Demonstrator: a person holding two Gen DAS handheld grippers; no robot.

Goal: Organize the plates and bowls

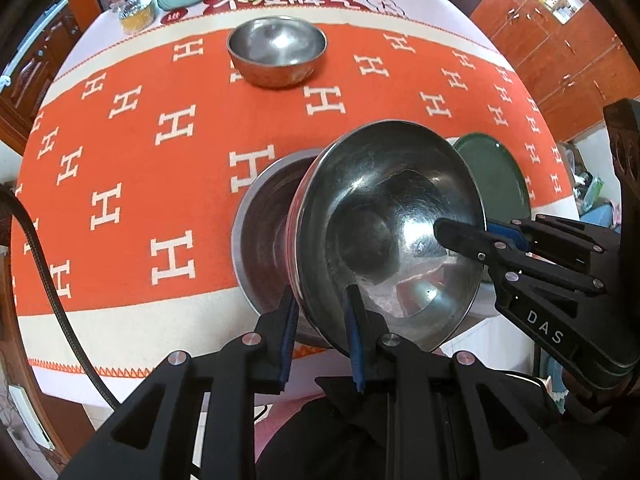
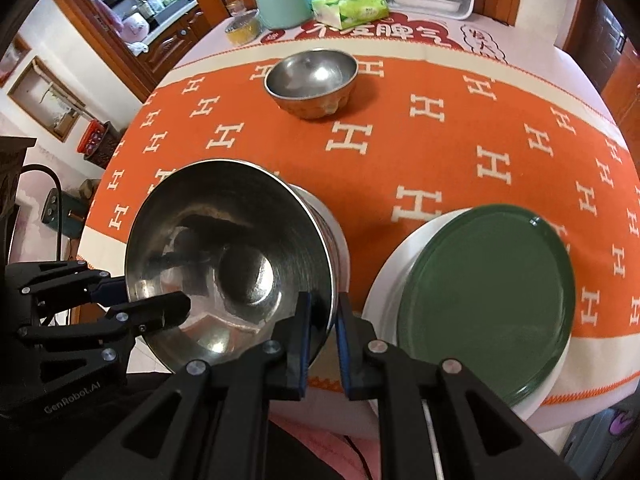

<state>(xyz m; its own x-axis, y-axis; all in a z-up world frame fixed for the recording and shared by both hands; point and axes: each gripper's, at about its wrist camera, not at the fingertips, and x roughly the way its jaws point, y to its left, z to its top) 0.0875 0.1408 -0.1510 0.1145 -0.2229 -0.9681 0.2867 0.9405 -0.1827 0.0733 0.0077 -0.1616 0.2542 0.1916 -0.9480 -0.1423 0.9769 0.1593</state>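
Both grippers hold one tilted steel bowl (image 1: 392, 216) (image 2: 228, 256) by its rim, just above the table. My left gripper (image 1: 322, 300) (image 2: 136, 296) is shut on the near-left rim. The right gripper (image 2: 324, 300) (image 1: 476, 228) is shut on the opposite rim. Directly beneath the held bowl, a second steel bowl (image 1: 260, 232) stands on the orange cloth, partly hidden. A third steel bowl (image 1: 276, 52) (image 2: 312, 80) stands alone at the far side. A green plate (image 2: 488, 292) (image 1: 496, 184) lies on a white plate (image 2: 384, 264) to the right.
The round table carries an orange cloth with white H marks (image 1: 160, 184). At its back stand a pale green canister (image 2: 280, 4), a tissue pack (image 2: 348, 10) and a small yellow jar (image 2: 242, 30). The table's near edge (image 1: 100, 384) is close to the grippers.
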